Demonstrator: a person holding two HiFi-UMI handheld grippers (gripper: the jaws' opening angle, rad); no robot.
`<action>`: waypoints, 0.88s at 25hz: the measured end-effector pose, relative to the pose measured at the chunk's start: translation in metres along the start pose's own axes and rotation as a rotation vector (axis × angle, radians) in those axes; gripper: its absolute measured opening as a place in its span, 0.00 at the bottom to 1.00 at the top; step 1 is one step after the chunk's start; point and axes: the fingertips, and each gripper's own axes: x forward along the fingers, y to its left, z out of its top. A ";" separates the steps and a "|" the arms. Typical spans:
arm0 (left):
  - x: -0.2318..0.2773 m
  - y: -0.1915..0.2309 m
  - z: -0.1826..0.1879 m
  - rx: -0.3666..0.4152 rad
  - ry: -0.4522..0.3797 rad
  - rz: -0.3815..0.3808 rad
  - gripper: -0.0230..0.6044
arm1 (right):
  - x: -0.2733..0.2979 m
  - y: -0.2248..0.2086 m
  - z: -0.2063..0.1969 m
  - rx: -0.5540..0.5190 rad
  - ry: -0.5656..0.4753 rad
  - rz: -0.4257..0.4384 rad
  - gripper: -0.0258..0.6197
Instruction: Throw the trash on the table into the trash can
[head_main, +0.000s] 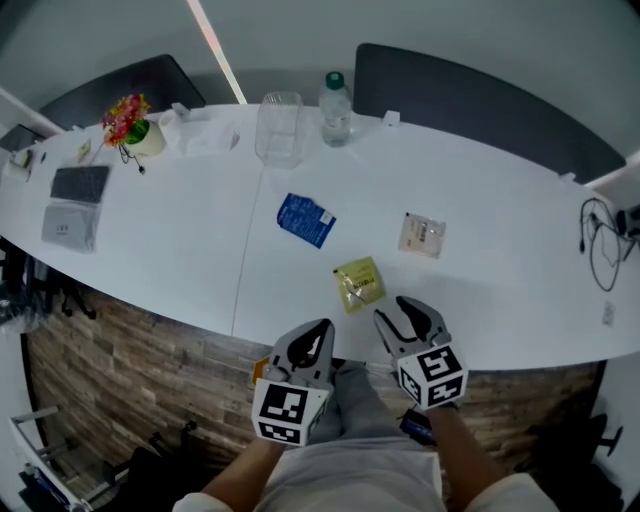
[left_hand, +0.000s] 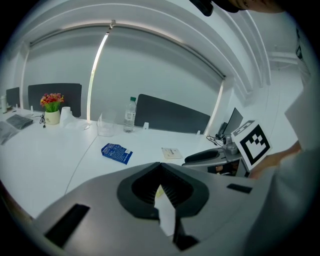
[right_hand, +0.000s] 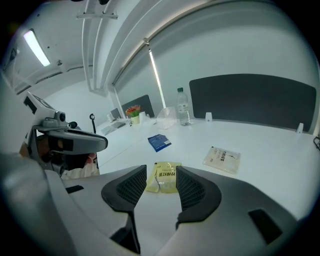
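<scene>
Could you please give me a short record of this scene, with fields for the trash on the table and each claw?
Trash: blue packet, yellow packet, pale packet, lying apart on the white table
Left claw: shut, nothing held
Right claw: open, yellow packet ahead in line with its jaws, not gripped
Other items: clear container, water bottle, flower pot along the far edge
Trash can: not in view

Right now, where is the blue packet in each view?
Head view: blue packet, middle of the table.
Left gripper view: blue packet left of centre.
Right gripper view: blue packet centre, beyond the yellow packet.
Shared landmark: water bottle behind it.
</scene>
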 end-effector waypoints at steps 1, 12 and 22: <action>0.001 0.001 -0.001 -0.004 0.003 0.001 0.04 | 0.005 -0.001 -0.004 0.001 0.011 0.003 0.34; 0.007 0.008 -0.023 -0.045 0.040 0.020 0.04 | 0.055 -0.017 -0.035 0.013 0.100 -0.021 0.40; 0.007 0.024 -0.035 -0.082 0.065 0.054 0.04 | 0.078 -0.024 -0.050 -0.030 0.173 -0.044 0.40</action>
